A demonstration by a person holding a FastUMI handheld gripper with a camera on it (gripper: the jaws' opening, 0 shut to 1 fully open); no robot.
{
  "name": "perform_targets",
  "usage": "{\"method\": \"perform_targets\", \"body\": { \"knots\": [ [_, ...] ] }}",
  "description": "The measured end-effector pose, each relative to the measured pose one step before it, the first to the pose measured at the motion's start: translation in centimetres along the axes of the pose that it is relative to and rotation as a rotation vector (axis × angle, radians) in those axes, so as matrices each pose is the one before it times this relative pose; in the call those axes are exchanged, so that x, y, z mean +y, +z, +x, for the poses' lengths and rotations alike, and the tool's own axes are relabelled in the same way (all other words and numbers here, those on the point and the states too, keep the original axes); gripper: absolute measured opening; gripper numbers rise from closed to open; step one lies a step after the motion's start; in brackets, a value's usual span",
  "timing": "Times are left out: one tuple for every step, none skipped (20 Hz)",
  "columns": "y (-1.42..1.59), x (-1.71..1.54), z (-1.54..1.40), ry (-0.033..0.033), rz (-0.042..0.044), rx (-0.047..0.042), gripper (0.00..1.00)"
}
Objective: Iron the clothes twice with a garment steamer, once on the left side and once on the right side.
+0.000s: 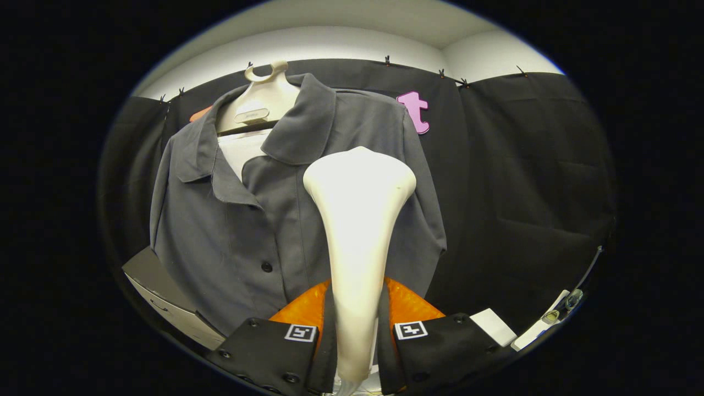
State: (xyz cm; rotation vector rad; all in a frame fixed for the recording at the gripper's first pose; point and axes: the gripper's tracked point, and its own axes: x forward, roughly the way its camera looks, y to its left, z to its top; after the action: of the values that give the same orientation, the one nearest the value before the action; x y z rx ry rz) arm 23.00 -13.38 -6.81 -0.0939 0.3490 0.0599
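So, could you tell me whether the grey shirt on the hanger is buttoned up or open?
Open at the collar only: the grey shirt shows a fastened dark button lower down.

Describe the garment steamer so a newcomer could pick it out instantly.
Start at the grey shirt hanging on a pale hanger before the black cloth wall. In front of its right half rises the garment steamer, clamped between the gripper fingers: the one glossy cream object, slim-necked and flaring to a broad head.

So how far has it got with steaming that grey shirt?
Done: the gripper is shut on the garment steamer, so the pick-up is behind it. In hand: the steamer's head is raised in front of the grey shirt on its hanger. Left: one frame cannot show whether either side's pass is finished.
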Motion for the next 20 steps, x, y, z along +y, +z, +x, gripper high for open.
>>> {"method": "perform_targets", "body": {
  "knots": [
    [-0.521, 0.073, 0.272, 0.00637, -0.00144, 0.01198, 0.38],
    [-0.386, 0.095, 0.039, 0.00723, 0.00047, 0.00762, 0.38],
    [-0.409, -0.020, -0.045, 0.00536, 0.00178, 0.00644, 0.38],
    [-0.452, -0.093, 0.003, 0.00388, 0.00018, 0.00611, 0.38],
    [-0.488, 0.075, 0.041, 0.00295, 0.00027, 0.00732, 0.38],
    [-0.463, 0.093, 0.124, 0.00432, -0.00172, 0.00708, 0.38],
    [-0.671, 0.072, 0.055, 0.00482, -0.00431, 0.01142, 0.38],
    [-0.805, 0.133, -0.041, 0.00614, -0.00691, 0.01519, 0.38],
    [-0.735, 0.174, 0.065, 0.00612, -0.00336, 0.01256, 0.38],
    [-0.718, -0.036, -0.211, 0.00667, 0.00232, 0.01234, 0.38],
    [-0.660, 0.041, 0.071, 0.00471, 0.00256, 0.00927, 0.38],
    [-0.728, -0.025, 0.010, 0.00104, 0.00113, 0.00942, 0.38],
    [-0.611, -0.070, 0.058, 0.00080, -0.00036, 0.00887, 0.38],
    [-0.554, -0.079, -0.024, 0.00196, -0.00069, 0.01003, 0.38],
    [-0.513, -0.040, 0.103, 0.00248, 0.00026, 0.00858, 0.38],
    [-0.718, -0.060, 0.087, 0.00218, 0.00114, 0.00827, 0.38],
    [-0.719, -0.009, 0.100, 0.00277, -0.00057, 0.01231, 0.38],
    [-0.632, 0.049, 0.051, 0.00350, -0.00039, 0.01240, 0.38],
    [-0.666, 0.023, 0.101, 0.00487, -0.00081, 0.01006, 0.38],
    [-0.702, -0.156, 0.012, 0.00264, 0.00025, 0.01019, 0.38]
  ]
}}
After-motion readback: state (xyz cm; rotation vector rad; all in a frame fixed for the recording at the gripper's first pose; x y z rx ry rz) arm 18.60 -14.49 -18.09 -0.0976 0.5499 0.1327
